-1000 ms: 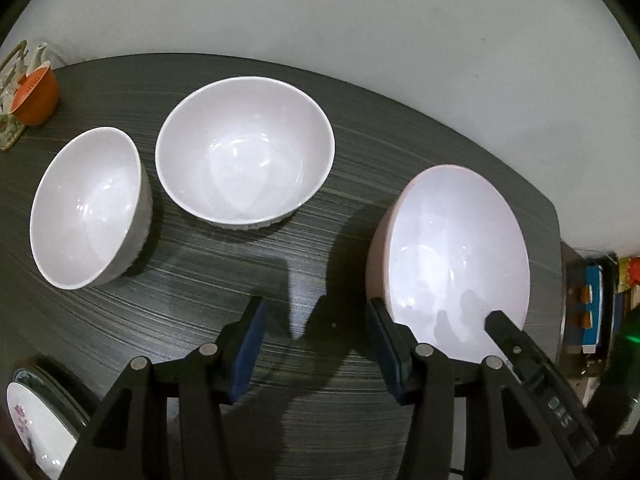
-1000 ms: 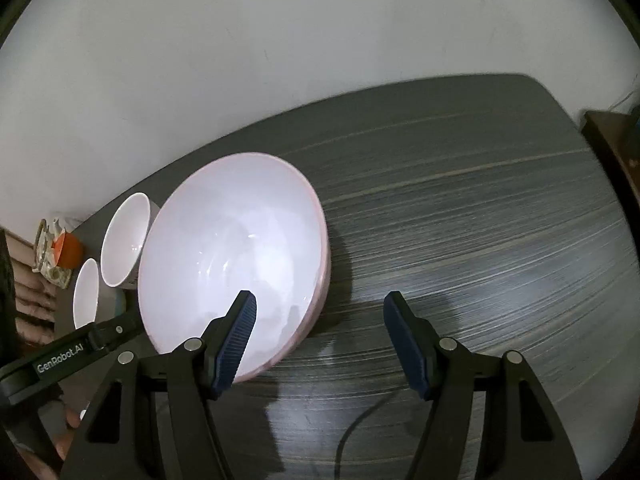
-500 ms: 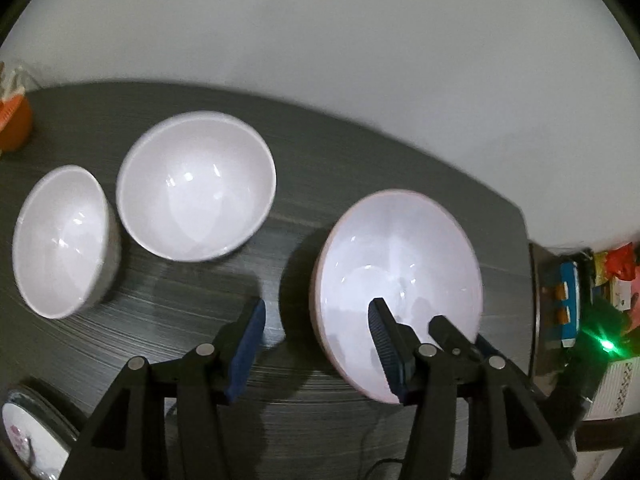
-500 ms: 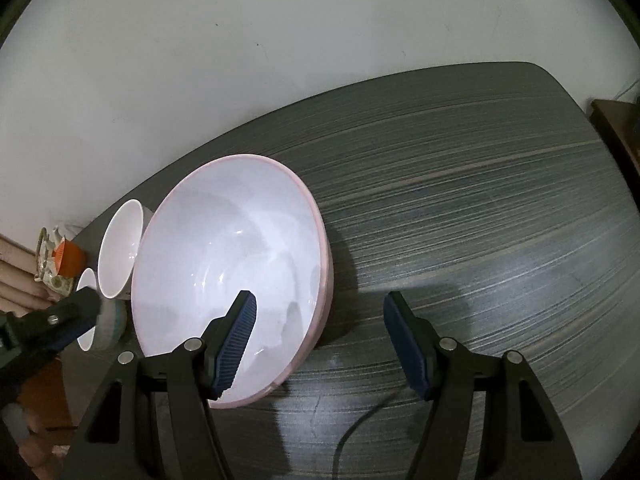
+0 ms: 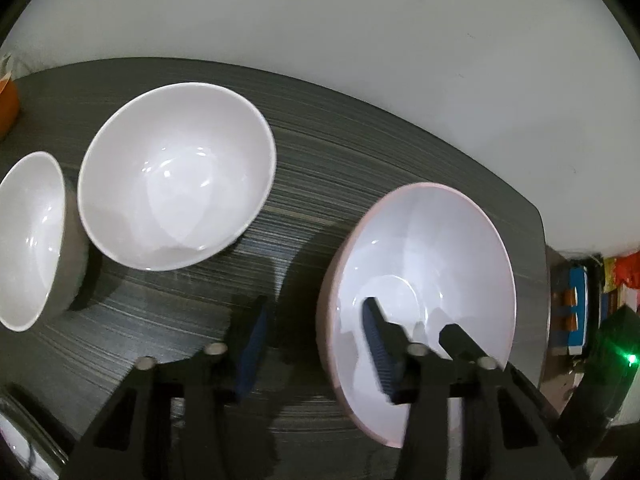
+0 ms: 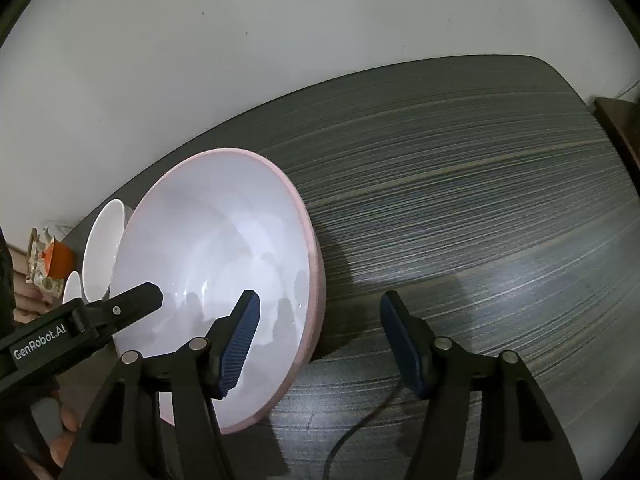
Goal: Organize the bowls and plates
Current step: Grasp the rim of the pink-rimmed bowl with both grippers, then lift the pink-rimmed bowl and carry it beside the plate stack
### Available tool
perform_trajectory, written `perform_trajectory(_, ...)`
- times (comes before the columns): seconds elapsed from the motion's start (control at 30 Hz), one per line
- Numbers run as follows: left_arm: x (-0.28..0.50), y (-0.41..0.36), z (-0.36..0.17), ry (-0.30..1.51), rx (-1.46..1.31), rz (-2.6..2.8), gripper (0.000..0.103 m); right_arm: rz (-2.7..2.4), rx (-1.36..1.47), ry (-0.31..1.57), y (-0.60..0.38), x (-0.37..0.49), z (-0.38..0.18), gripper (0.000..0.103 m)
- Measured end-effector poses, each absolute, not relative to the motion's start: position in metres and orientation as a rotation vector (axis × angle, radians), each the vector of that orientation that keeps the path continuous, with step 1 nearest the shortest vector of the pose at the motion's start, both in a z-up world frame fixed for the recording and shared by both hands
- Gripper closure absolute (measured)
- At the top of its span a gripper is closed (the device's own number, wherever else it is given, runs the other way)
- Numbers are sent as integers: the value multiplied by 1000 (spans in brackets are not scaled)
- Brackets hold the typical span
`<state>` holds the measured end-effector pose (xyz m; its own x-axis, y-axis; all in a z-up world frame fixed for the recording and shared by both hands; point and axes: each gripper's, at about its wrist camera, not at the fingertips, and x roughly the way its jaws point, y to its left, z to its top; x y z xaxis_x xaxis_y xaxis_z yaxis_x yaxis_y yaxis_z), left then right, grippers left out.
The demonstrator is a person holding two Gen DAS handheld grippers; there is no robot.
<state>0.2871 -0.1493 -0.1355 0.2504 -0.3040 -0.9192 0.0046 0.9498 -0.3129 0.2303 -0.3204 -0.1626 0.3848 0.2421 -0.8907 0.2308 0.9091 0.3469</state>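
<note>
A large pink-rimmed bowl (image 5: 424,264) (image 6: 224,248) stands on the dark table (image 6: 460,200). My left gripper (image 5: 316,308) straddles its left rim, one finger inside the bowl and one outside. The jaws are closing, and a gap shows between the outer pad and the bowl's wall. My right gripper (image 6: 320,298) straddles the opposite rim in the same way, also closing, its pads clear of the bowl. Two white bowls (image 5: 176,176) (image 5: 28,240) sit to the left. In the right wrist view, a left gripper finger (image 6: 120,312) reaches over the bowl.
An orange cup (image 6: 60,258) stands at the table's far left corner. A patterned plate (image 5: 16,444) lies at the near left edge. A thin cable (image 6: 360,424) runs over the table near my right gripper. Shelves with coloured packets (image 5: 576,312) stand beyond the table's right end.
My left gripper has shifted right onto the pink bowl's rim, its right finger now inside the bowl. Both grippers' jaws have narrowed. The right gripper has stayed in place.
</note>
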Motion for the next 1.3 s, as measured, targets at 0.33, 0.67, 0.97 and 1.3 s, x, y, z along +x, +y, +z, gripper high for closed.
perform_trajectory(0.33, 276, -152, -143, 1322, -282, -235, 90, 46, 481, 1220, -314, 234, -174, 84)
perform_trajectory(0.67, 240, -146, -121, 1271, -279, -233, 90, 47, 476, 1206, -305, 214, -156, 84)
perform_trajectory(0.97, 176, -115, -104, 1262, -269, -205, 90, 93, 480, 1166, -301, 175, -133, 84)
perform_trajectory(1.3, 118, -68, -75, 1238, -284, -203, 90, 136, 482, 1167, -263, 114, -109, 84)
